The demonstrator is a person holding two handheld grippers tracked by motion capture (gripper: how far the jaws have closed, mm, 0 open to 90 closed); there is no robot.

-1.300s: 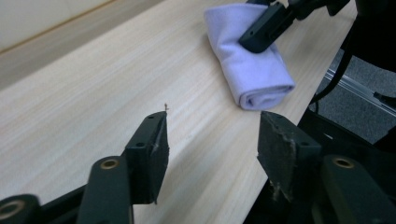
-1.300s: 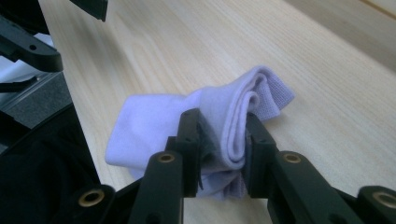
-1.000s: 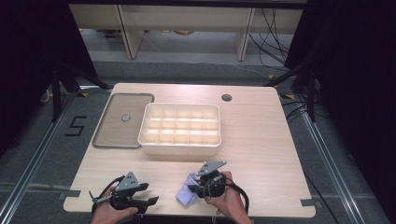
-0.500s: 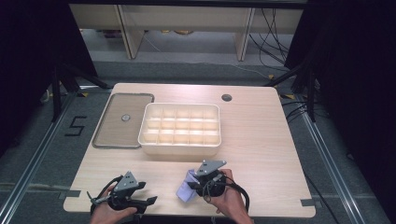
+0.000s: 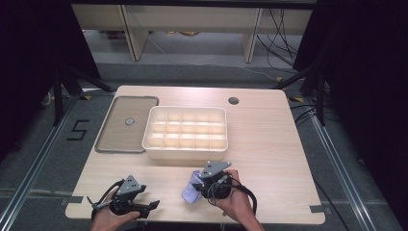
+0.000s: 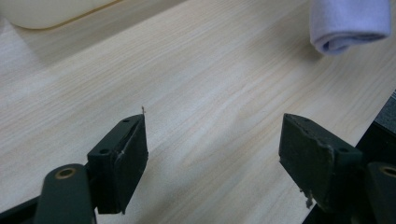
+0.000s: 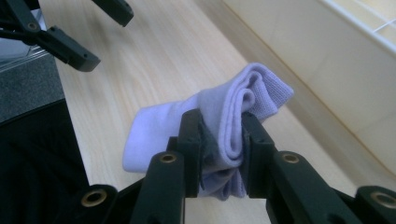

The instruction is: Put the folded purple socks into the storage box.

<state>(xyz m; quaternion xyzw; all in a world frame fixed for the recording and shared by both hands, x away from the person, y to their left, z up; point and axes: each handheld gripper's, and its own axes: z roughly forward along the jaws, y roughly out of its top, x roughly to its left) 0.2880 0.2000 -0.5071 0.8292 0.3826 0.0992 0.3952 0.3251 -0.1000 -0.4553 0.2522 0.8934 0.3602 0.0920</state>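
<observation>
The right gripper (image 7: 219, 140) was clamped on a folded lilac sock (image 7: 224, 126), holding it at the near edge of the wooden worktop (image 5: 269, 144), just in front of the cream compartment tray (image 5: 185, 132). The left gripper (image 6: 212, 154) stood wide open with nothing between its jaws, apart from the sock. A brown lid (image 5: 122, 125) lay beside the tray.

A light wooden table (image 5: 269, 144) carries a cream compartment tray (image 5: 185, 134) beside a flat lid (image 5: 126, 124).
</observation>
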